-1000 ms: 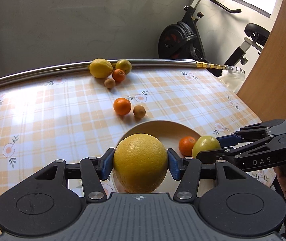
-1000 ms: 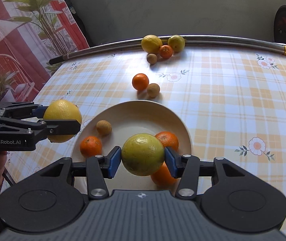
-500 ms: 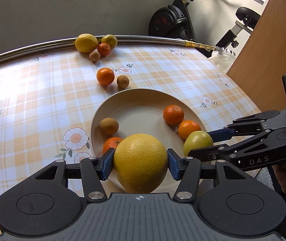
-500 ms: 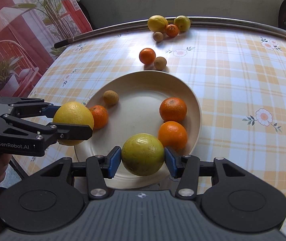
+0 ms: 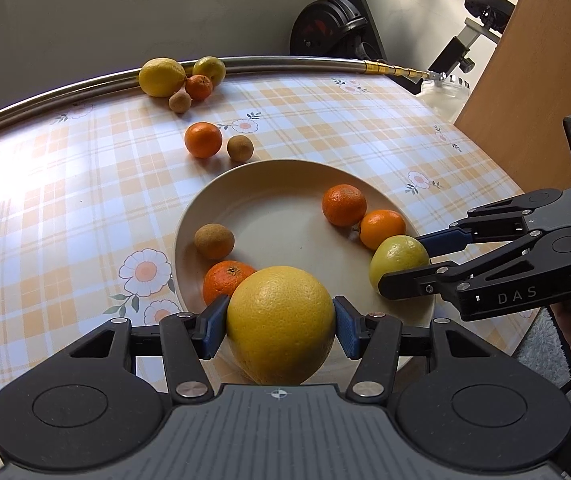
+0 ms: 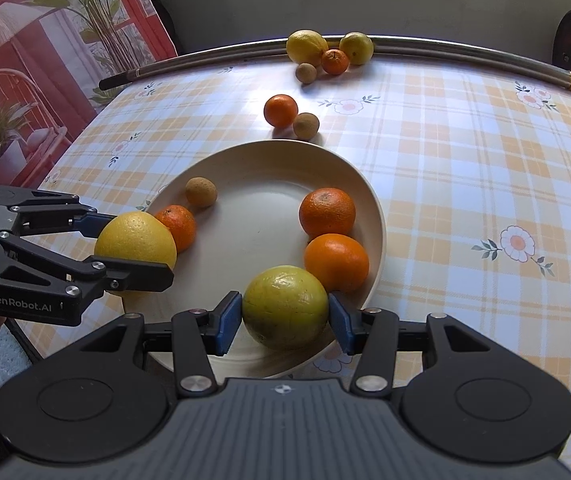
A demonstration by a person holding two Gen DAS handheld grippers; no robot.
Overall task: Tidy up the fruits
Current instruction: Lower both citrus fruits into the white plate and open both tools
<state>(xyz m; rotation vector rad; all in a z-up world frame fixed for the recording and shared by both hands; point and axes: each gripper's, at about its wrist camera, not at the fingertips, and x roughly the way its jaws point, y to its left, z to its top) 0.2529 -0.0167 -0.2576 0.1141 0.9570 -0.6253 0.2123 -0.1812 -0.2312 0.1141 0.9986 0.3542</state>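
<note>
Yellow grapefruit (image 5: 281,326) sits gripped in the left tongs (image 5: 279,326) at the plate's (image 5: 285,184) near rim; the right tongs (image 6: 285,318) clamp a greenish lemon (image 6: 285,306) over the same plate.

The checked tablecloth (image 6: 465,168) bears a plate (image 6: 369,196) and loose fruit (image 6: 281,111).

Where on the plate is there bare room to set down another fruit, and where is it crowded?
The plate is bare in its middle and far rim, between the small brown fruit and the oranges. Its near side is crowded by both held fruits.
</note>
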